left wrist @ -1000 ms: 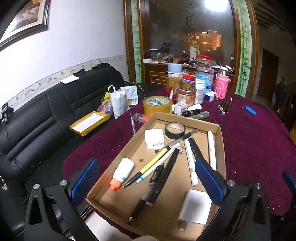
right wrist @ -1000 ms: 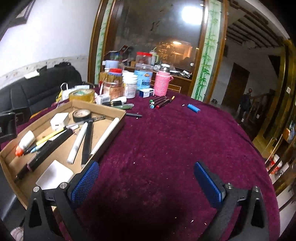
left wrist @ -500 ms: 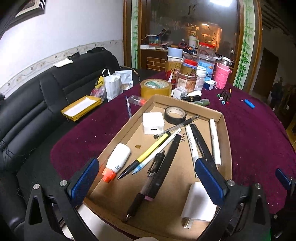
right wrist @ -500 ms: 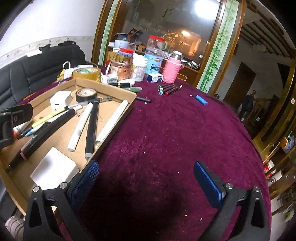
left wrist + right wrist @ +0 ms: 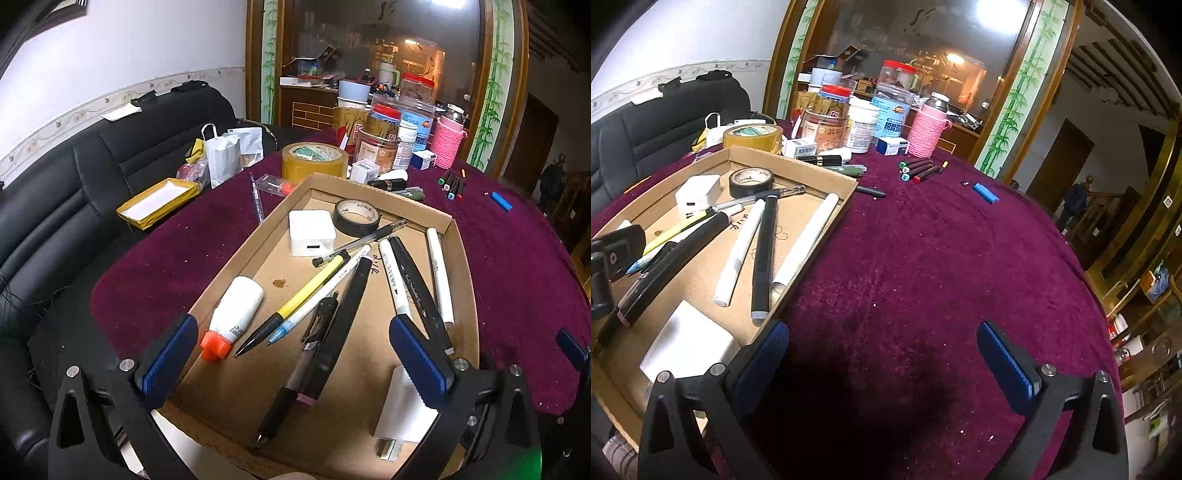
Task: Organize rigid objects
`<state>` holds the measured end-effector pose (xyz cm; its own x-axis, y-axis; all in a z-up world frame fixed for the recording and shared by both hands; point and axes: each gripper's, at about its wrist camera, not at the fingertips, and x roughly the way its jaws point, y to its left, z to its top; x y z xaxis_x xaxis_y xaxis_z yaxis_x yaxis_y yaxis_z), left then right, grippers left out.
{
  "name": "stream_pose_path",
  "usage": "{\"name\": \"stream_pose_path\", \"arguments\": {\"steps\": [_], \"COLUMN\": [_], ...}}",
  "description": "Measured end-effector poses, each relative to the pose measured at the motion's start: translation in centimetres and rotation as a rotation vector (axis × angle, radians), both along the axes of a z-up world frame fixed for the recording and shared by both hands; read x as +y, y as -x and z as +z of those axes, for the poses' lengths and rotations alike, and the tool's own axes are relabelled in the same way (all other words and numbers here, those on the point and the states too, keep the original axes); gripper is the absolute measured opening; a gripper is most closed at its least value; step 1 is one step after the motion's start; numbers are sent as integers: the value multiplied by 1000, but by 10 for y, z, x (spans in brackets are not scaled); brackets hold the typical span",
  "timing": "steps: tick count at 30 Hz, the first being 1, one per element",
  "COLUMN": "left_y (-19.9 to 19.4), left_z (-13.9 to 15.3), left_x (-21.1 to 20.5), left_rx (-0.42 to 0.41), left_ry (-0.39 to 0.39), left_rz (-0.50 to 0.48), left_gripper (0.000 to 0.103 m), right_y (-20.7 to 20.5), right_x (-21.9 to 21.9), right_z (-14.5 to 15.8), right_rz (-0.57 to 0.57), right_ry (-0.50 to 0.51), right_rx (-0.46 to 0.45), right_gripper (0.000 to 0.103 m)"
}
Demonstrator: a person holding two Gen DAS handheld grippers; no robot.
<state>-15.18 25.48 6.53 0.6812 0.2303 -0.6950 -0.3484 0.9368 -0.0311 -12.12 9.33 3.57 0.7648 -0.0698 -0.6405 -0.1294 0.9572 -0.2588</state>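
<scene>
A shallow cardboard tray (image 5: pixel 463 258) (image 5: pixel 790 157) lies on the maroon table. It holds several pens and markers, a white glue bottle with an orange cap (image 5: pixel 234 315), a white charger cube (image 5: pixel 312 232), a black tape roll (image 5: pixel 356 218) (image 5: pixel 751 181) and a second white adapter (image 5: pixel 689 341). My left gripper (image 5: pixel 295 356) hovers open over the tray's near end, holding nothing. My right gripper (image 5: pixel 882 360) is open above bare cloth just right of the tray. Loose markers (image 5: pixel 919 170) and a blue lighter (image 5: pixel 986 192) lie farther back on the cloth.
Jars, a pink knitted bottle (image 5: pixel 929 127), a brown tape roll (image 5: pixel 314 160) and small boxes crowd the table's far side. A black sofa (image 5: pixel 55 192) with bags and a yellow envelope stands to the left. A glass partition rises behind.
Both grippers have moved forward and tipped down, so the tray and the table look closer. Both stay open, and nothing in the tray has moved.
</scene>
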Motion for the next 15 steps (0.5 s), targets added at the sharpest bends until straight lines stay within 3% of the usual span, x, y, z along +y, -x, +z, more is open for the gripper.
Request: {"name": "stream_pose_path", "arguments": {"steps": [15], "left_y": [-4], "left_z": [-3], "left_x": [3], "left_rx": [7], "left_ry": [-6], "left_rz": [22], "left_gripper": [103], "right_y": [-2], "right_x": [2], "right_z": [1], "right_rz": [-20], "right_ry": [21], "right_rx": [-14], "right_gripper": [103]}}
